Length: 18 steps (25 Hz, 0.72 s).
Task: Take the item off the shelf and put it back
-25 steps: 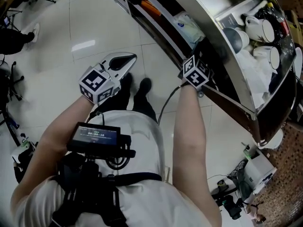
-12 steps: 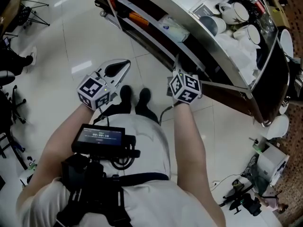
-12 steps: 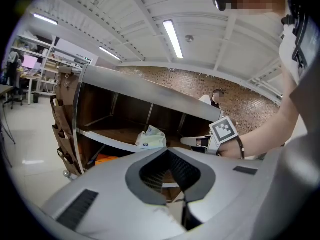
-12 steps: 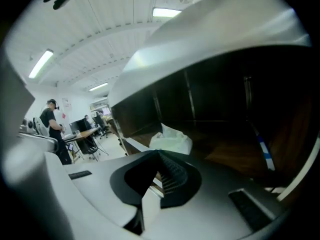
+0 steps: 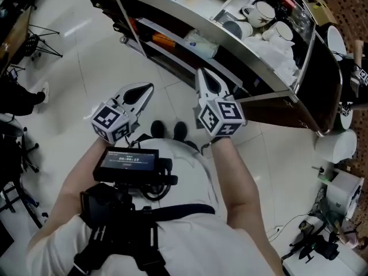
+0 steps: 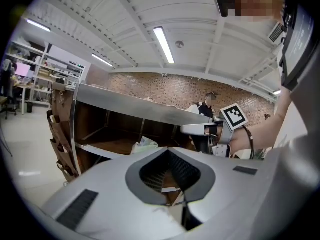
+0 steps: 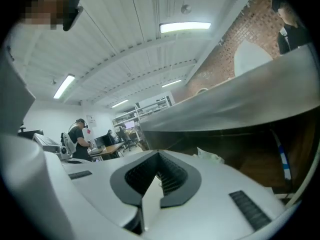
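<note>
A pale plastic packet [image 5: 202,43] lies on the middle shelf of the metal rack [image 5: 172,16]. It also shows in the left gripper view [image 6: 145,145] and the right gripper view [image 7: 210,155]. My right gripper [image 5: 200,73] is held in front of the rack, a little short of the packet. It points at the shelf, shut, with nothing between its pads [image 7: 159,154]. My left gripper [image 5: 148,89] hangs over the floor to the left, away from the rack, shut and empty too [image 6: 169,150]. The right gripper's marker cube [image 6: 234,116] is visible from the left one.
White mugs [image 5: 265,11] and cloths fill a tray on top of the rack. An orange object [image 5: 164,39] lies on the lower shelf left of the packet. Tripods [image 5: 43,42] stand at the far left. Gear and cables [image 5: 322,240] sit on the floor at the right.
My right gripper has pulled back out from under the shelf toward my body and its jaws have closed on nothing. The left gripper has hardly moved. The head view now takes in more of the rack.
</note>
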Motion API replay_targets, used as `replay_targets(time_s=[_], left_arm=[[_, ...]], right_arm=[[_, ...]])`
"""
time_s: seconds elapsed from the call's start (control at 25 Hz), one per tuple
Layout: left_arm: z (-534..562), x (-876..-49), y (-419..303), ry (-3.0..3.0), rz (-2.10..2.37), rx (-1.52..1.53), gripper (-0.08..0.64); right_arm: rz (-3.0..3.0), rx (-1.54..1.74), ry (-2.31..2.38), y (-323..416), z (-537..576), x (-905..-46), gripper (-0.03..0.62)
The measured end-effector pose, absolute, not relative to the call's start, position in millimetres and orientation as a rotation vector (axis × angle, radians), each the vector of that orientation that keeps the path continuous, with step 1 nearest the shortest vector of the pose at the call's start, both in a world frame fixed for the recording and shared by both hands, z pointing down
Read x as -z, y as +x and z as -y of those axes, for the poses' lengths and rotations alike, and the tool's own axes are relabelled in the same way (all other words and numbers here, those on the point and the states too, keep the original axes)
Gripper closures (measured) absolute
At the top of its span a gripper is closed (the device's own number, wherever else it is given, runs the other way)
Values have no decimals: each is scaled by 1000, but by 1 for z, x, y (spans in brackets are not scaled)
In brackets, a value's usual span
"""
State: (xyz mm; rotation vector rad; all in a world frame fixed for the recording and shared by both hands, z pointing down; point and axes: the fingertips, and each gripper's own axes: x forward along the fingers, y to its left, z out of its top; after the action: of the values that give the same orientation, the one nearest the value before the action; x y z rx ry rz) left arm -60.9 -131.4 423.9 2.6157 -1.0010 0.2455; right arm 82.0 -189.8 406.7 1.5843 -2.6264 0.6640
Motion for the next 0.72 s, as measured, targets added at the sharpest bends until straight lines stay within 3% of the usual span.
replay_targets(time_s=[0.72], left_arm=[[106,-366,-41,2767,841,-166,552]], right_arm=[[2796,-520,1368,33,143,-356,591]])
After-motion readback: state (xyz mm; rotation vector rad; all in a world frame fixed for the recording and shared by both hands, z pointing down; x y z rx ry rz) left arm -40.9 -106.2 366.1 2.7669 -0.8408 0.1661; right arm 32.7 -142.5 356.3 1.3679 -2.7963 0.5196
